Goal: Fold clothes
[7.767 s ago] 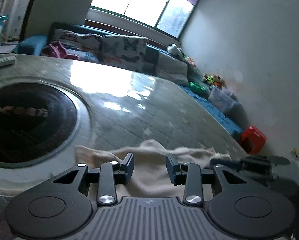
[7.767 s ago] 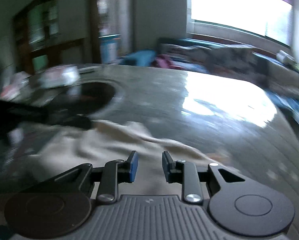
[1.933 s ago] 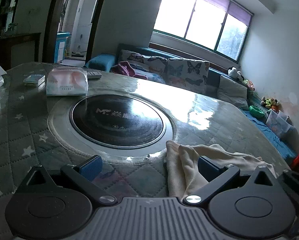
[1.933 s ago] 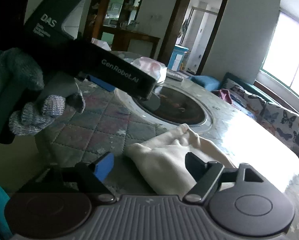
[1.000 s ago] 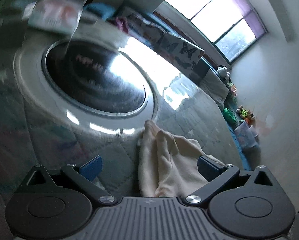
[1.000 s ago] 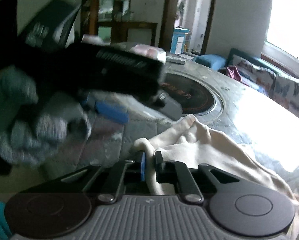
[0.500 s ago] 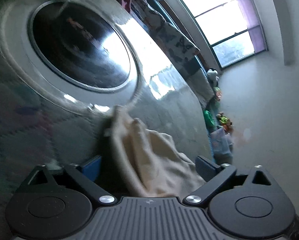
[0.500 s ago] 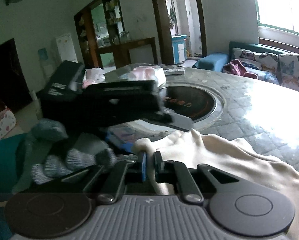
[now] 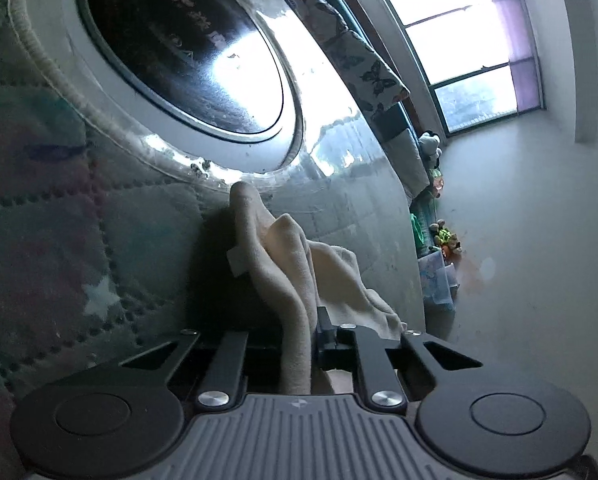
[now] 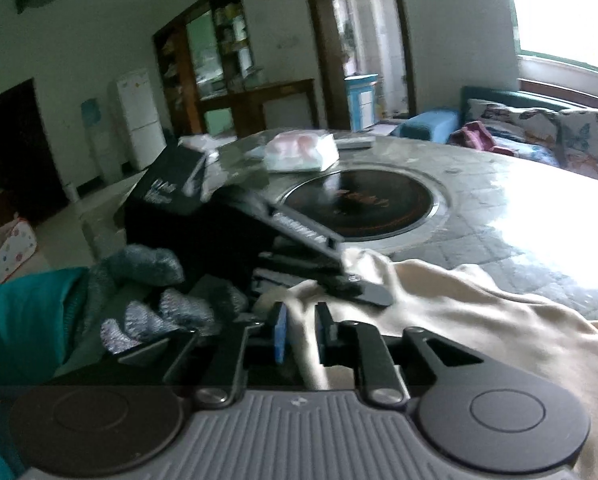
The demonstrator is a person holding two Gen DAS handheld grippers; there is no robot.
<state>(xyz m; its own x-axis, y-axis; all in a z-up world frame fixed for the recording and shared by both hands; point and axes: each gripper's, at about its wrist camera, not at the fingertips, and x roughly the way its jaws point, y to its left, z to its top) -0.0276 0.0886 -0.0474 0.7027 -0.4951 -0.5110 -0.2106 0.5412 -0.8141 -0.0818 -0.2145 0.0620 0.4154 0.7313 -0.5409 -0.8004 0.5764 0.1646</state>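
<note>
A cream cloth garment (image 9: 287, 276) lies bunched on the quilted table cover. My left gripper (image 9: 297, 340) is shut on a fold of it, which runs up between the jaws. In the right wrist view the same cream garment (image 10: 467, 312) spreads to the right. My right gripper (image 10: 302, 334) is shut on its near edge, with cloth between the blue pad and the black pad. The left gripper's black body (image 10: 259, 240), held by a grey-gloved hand (image 10: 155, 300), touches the cloth just ahead of my right gripper.
A round black induction plate (image 9: 187, 52) in a pale ring sits in the table; it also shows in the right wrist view (image 10: 363, 204). A pink-white tissue pack (image 10: 303, 152) lies beyond it. A sofa with butterfly cushions (image 10: 547, 128) stands behind the table.
My left gripper has closed from wide open onto a fold of the cream garment. My right gripper stays shut on the garment's edge. The left gripper has come closer to the right one.
</note>
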